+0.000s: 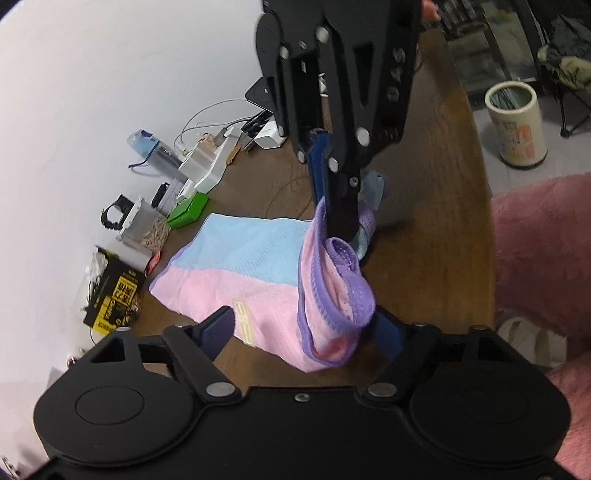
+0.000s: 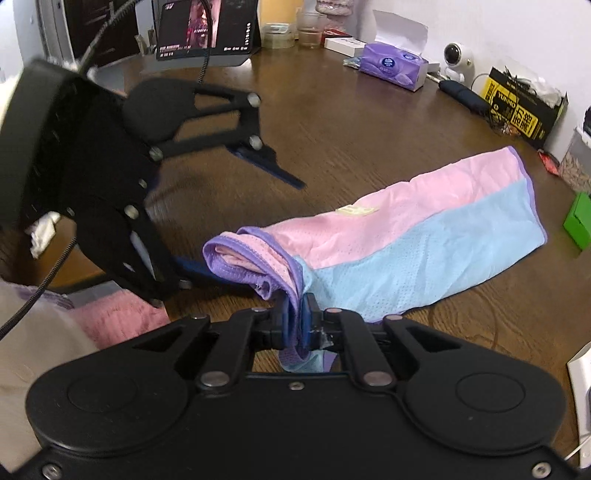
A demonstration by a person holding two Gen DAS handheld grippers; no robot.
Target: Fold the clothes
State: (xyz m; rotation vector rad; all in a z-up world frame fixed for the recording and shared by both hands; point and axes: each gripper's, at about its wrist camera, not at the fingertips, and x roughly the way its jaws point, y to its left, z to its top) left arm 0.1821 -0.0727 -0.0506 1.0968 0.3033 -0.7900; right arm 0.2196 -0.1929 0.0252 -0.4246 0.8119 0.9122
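One pair of pink and blue shorts [image 2: 424, 240] lies on the bench [image 2: 351, 122], waistband lifted. Right gripper [image 2: 295, 325] jaws pinch its purple edge at 6 o'clock. Left gripper [image 1: 306, 328] jaws spread wide. Bare wood at 12; clutter lines the wall.

A dark wooden table [image 2: 362, 122] fills the right wrist view, with a purple tissue box [image 2: 393, 66] and a small white camera [image 2: 456, 57] at upper right and a lit screen [image 2: 205, 27] at upper left. At the right edge sit a black and yellow box [image 2: 517, 110] and a green box [image 2: 580, 221]. In the left wrist view, a cylindrical bin [image 1: 515, 123] stands on the floor at upper right.
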